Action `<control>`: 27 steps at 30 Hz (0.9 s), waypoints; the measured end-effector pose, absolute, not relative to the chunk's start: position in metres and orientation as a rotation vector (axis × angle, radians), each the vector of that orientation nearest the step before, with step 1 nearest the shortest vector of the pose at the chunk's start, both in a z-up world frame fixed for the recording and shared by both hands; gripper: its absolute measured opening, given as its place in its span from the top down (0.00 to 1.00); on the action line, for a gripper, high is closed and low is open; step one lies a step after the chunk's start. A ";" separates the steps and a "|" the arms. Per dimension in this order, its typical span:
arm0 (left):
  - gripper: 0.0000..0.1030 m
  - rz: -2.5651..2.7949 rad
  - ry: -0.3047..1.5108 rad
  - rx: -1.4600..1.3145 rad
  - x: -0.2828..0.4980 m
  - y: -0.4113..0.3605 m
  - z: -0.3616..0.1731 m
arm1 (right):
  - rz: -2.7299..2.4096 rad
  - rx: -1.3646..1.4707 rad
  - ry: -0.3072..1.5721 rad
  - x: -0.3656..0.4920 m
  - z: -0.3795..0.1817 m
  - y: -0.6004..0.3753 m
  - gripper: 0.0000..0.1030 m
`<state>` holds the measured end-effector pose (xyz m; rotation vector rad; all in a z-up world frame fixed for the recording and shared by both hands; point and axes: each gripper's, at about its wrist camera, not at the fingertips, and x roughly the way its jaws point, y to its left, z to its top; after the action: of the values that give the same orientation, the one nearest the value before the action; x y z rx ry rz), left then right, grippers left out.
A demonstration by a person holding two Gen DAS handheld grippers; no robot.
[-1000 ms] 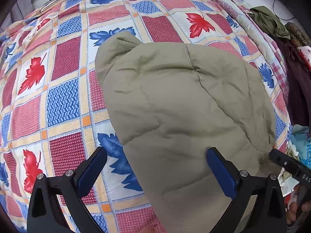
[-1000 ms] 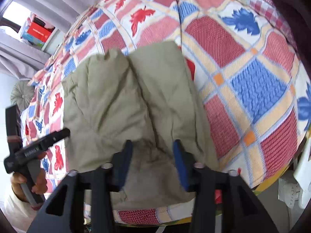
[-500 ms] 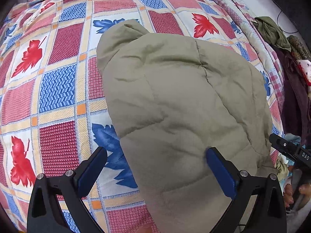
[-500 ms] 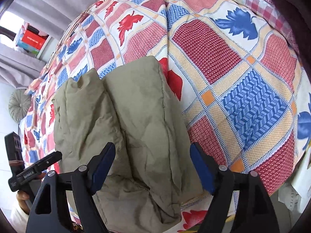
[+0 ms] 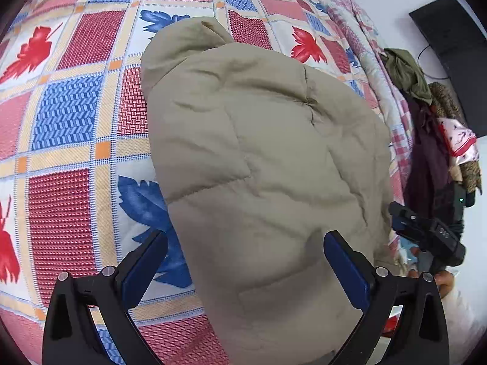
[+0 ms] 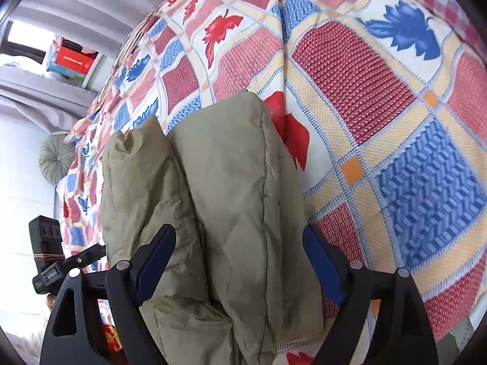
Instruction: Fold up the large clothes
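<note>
Garment: a padded olive-tan jacket (image 5: 268, 164), quilted, lies folded into a thick bundle on the bed, near its edge.
Garment shape: from the right wrist view the jacket (image 6: 219, 200) shows two puffy lobes side by side with a deep crease between them; one corner at the far end stands up in a small peak.
Bed: covered by a patchwork bedspread (image 5: 64, 115) of red, blue and cream squares with red and blue leaf prints; the same bedspread (image 6: 380, 127) fills the right side of the right wrist view.
Left tool: the left tool (image 5: 243, 261) has its blue-padded fingers spread wide, one over the bedspread and one over the jacket; it grips nothing, and whether it touches the cloth cannot be told.
Right tool: the right tool (image 6: 239, 252) is also spread wide, with the jacket's near end lying between its fingers; the pads do not press the fabric.
Other tool seen: the right tool's black body appears at the right edge of the left wrist view, just beside the jacket.
Surroundings: a heap of clothes (image 5: 435, 127) lies past the far bed edge; a round grey cushion (image 6: 56, 158) and grey curtains (image 6: 76, 3) show at the left.
</note>
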<state>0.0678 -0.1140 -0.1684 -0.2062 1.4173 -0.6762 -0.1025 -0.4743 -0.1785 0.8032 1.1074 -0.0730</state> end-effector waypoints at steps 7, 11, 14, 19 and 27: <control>0.01 -0.767 1.476 -0.436 0.080 -0.096 -0.197 | 0.046 0.902 1.122 -0.080 -0.211 -0.490 0.14; 0.01 -0.800 1.514 -0.467 0.080 -0.101 -0.218 | 0.130 1.013 1.121 -0.066 -0.231 -0.493 0.13; 0.01 -0.807 1.522 -0.508 0.081 -0.104 -0.225 | 0.222 1.091 1.077 -0.058 -0.231 -0.491 0.00; 0.01 -0.809 1.527 -0.516 0.082 -0.100 -0.229 | 0.323 0.953 1.104 -0.044 -0.209 -0.472 0.00; 0.00 -0.815 1.516 -0.460 0.092 -0.123 -0.240 | 0.273 0.728 1.309 -0.006 -0.232 -0.447 0.00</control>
<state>0.0919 -0.1234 -0.2404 -0.4601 1.5161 -0.8149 -0.0056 -0.4471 -0.2316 0.7279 1.3090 0.2732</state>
